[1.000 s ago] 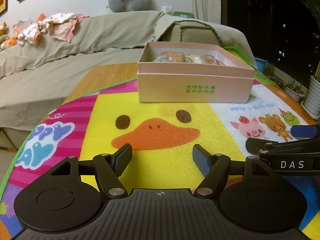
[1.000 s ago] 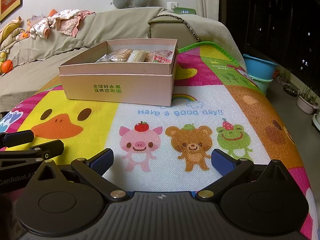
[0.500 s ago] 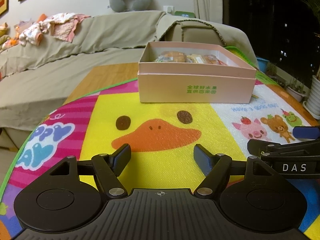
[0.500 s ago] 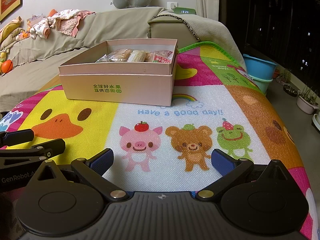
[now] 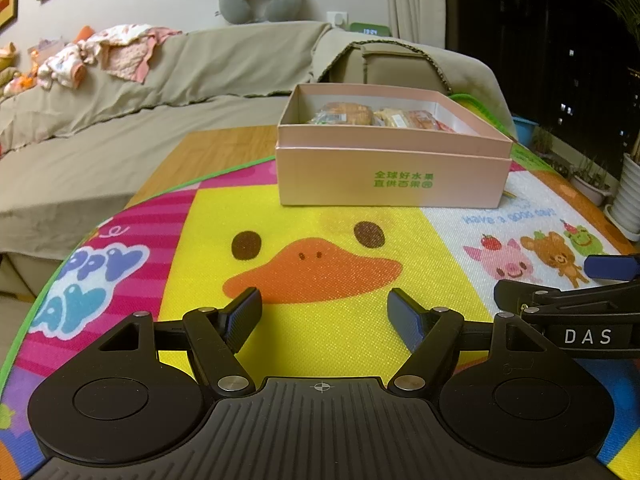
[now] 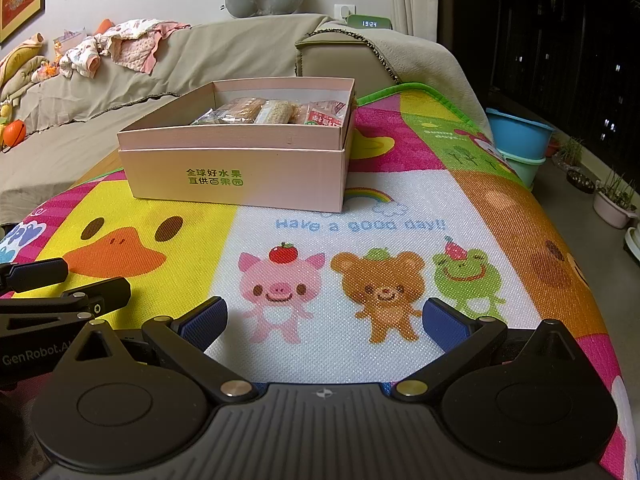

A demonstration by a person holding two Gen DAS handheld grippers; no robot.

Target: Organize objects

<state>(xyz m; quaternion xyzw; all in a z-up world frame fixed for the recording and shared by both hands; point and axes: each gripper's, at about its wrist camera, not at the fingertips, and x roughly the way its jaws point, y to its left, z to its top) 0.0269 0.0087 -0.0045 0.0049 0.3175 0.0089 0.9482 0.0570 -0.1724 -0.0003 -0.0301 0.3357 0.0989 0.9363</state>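
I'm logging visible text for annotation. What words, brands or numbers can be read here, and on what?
"全球好水果 直供百果园" on the pink box.
"Have a good day!!" on the play mat.
"19:24" on the green clock.
"DAS" on the right gripper.
"GenRobot.AI" on the left gripper, end cut off.
Snack packet print: too small.

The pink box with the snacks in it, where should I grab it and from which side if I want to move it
Probably by its walls from both ends: the pink box is wider than either open gripper, so one alone likely can't span it. The left gripper could pinch the left wall's rim, the right gripper the right wall's, coming down from above, since the top is open.
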